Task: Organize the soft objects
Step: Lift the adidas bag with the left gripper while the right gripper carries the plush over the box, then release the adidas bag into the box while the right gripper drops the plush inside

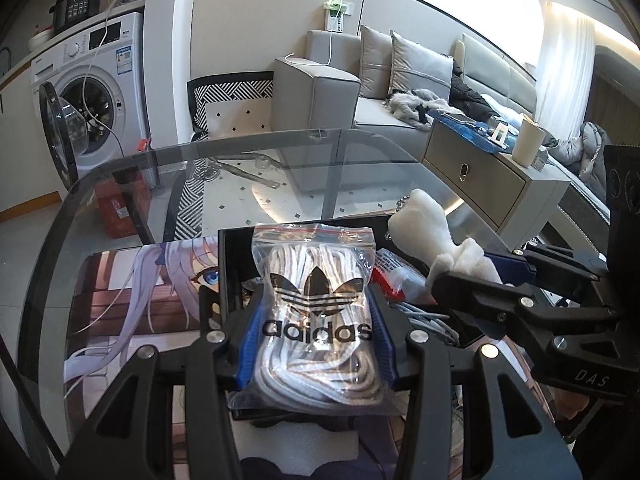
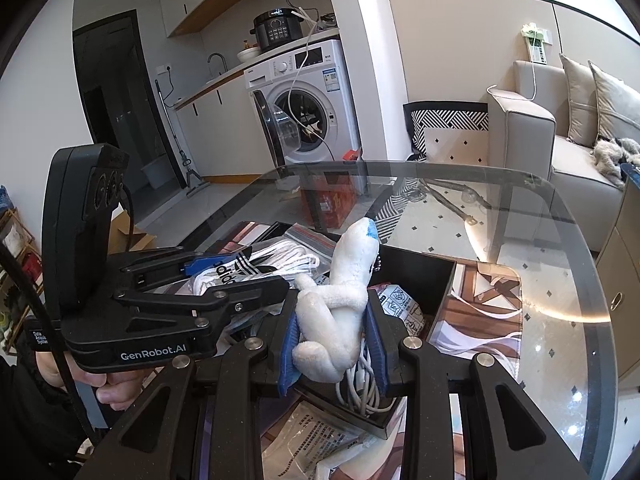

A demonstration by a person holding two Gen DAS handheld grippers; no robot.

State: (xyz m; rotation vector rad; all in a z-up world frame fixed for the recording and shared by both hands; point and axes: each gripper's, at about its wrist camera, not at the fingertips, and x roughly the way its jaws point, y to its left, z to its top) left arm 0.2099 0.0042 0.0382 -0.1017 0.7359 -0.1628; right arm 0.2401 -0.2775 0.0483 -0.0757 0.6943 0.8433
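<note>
The left tool was clamped on a clear zip bag of white laces printed with the adidas logo, its blue pads pressed against both sides of the bag. The right tool was clamped on a white plush toy, the toy's blue-tipped end pointing up and away. Both tools were held over a black open box, the bag toward the box's washing-machine side and the plush just beside it toward the sofa side. Inside the box lay a coiled white cable and a packet with red print. The box sat on an anime-print mat on the glass counter.
</note>
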